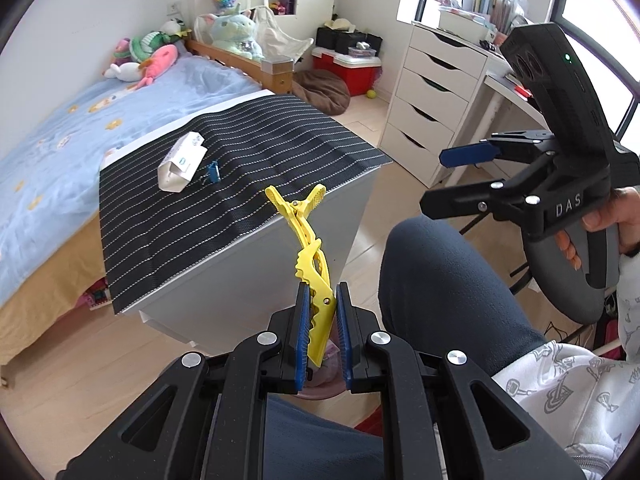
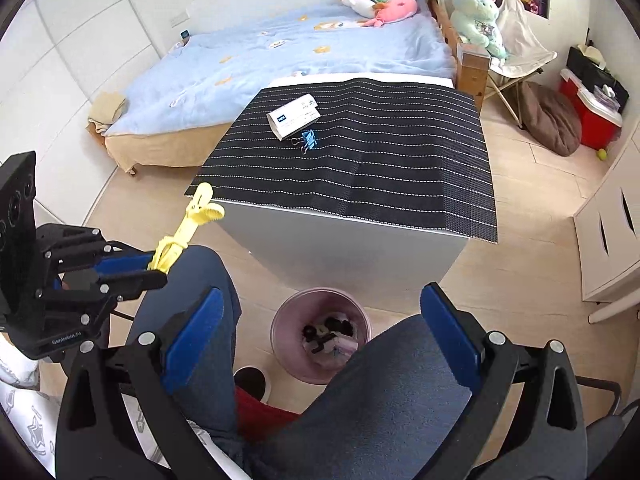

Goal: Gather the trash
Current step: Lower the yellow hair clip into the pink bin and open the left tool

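Observation:
My left gripper (image 1: 323, 300) is shut on a yellow plastic hair clip (image 1: 308, 240), held in the air above the person's knee and in front of the white table. The clip also shows in the right wrist view (image 2: 188, 228), in the left gripper (image 2: 154, 268). My right gripper (image 2: 320, 320) is open and empty, above a pink trash bin (image 2: 320, 336) that holds some trash. It also shows in the left wrist view (image 1: 436, 178). A white paper box (image 2: 294, 121) and a blue binder clip (image 2: 308, 139) lie on the black striped mat (image 2: 360, 168).
The mat covers a white table (image 2: 344, 248). A bed (image 2: 280, 56) with blue bedding and plush toys stands behind it. A white drawer unit (image 1: 428, 92), a red cooler (image 1: 352, 72) and a brown cushion (image 1: 324, 90) are to the right. The person's legs (image 2: 380, 392) flank the bin.

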Tool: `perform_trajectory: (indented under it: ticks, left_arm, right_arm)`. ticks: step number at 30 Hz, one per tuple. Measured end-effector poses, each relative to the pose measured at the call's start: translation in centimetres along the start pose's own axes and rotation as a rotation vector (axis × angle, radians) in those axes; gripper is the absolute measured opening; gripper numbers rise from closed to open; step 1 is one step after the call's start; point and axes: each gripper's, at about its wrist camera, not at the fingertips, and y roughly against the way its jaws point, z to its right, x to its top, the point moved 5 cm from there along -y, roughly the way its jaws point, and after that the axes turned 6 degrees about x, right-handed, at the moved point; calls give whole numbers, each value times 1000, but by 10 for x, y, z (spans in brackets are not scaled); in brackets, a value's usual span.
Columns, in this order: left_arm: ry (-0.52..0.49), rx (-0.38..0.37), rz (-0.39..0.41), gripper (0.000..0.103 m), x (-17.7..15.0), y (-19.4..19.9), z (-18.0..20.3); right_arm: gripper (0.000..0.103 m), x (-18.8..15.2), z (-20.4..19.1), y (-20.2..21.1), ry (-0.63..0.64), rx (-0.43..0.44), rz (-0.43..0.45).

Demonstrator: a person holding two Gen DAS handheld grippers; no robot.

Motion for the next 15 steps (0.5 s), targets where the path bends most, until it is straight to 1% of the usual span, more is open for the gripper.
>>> perform_trajectory:
  ticks: [3, 5, 6, 7, 8, 9, 10, 11, 15]
  left_arm:
    - [-9, -9, -4, 14, 0, 0, 3]
    - [-10, -19, 1, 17, 0, 0, 3]
    - [-11, -19, 1, 23, 0, 0, 3]
    - [-9, -20, 2, 32, 0, -2, 3]
    - [1, -20, 7, 60, 0, -3, 1]
    - [13, -19, 18, 83, -1, -3, 1]
    - [27, -14, 35, 90, 0, -3, -1]
    - [37, -1, 48, 92, 0, -2, -3]
    - [65, 43, 40, 95, 1, -6, -11]
  right_arm:
    - [97, 0, 2, 2, -5, 2, 7]
    - [97, 0, 3, 3, -7, 4, 9]
    - [97, 0, 4, 2, -8, 4, 8]
    - [97, 0, 4, 2, -10, 5, 8]
    - [97, 0, 4, 1, -10, 7, 6]
    - [97, 0, 3, 1, -10, 8, 5]
    - [97, 0, 3, 1, -10, 9, 4]
    - [97, 0, 3, 0, -9, 10, 4]
    - [99, 0, 2, -1, -10, 13, 1]
